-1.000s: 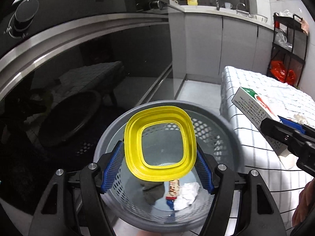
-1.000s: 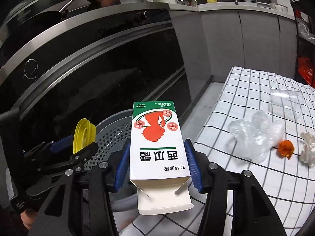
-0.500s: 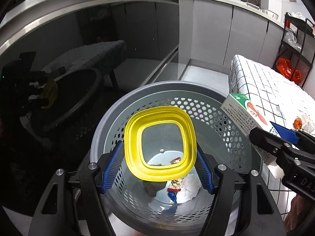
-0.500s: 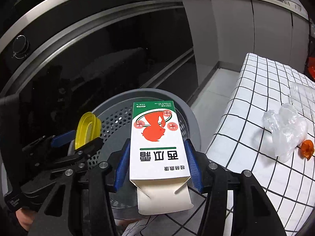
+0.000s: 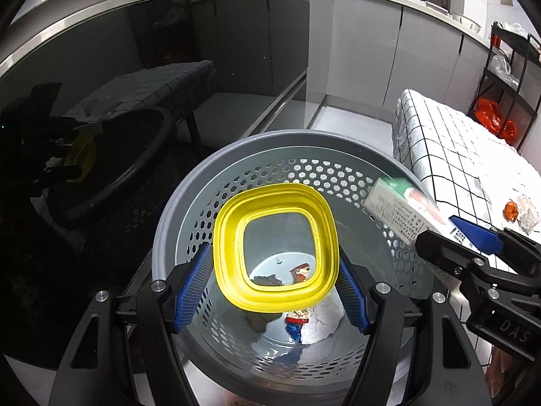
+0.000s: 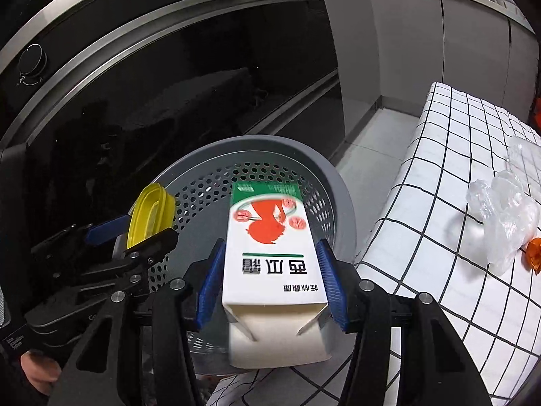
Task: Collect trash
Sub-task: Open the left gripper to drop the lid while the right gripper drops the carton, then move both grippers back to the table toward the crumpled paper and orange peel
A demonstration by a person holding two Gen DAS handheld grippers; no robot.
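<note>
Looking along the left gripper (image 5: 275, 287): blue pads sit against both sides of a yellow lid (image 5: 275, 248) with a clear centre, holding it tilted above the mouth of a grey perforated basket (image 5: 236, 155). On the basket floor lie a white crumpled paper (image 5: 318, 324), a small printed wrapper (image 5: 297, 316) and a dark scrap (image 5: 260, 319). At right, the right gripper (image 5: 473, 247) reaches over the basket rim with a carton (image 5: 399, 213), blurred at its far end. A table with a black-and-white checked cloth (image 5: 449, 155) stands beside the basket; an orange scrap (image 5: 510, 208) lies on it.

Right wrist view: the right gripper (image 6: 272, 286) is about half open, its blue pads pressed on the two sides of the white carton (image 6: 270, 253), which bears a green band, a red figure and black characters; the carton's opened end faces the camera and its far end hangs over the basket (image 6: 338, 182). At left, the left gripper (image 6: 135, 233) holds the yellow lid (image 6: 148, 215) edge-on over the basket. On the checked cloth (image 6: 439, 176) lie clear crumpled plastic (image 6: 503, 216) and the orange scrap (image 6: 534, 255). A hand (image 6: 39, 372) shows at lower left.
</note>
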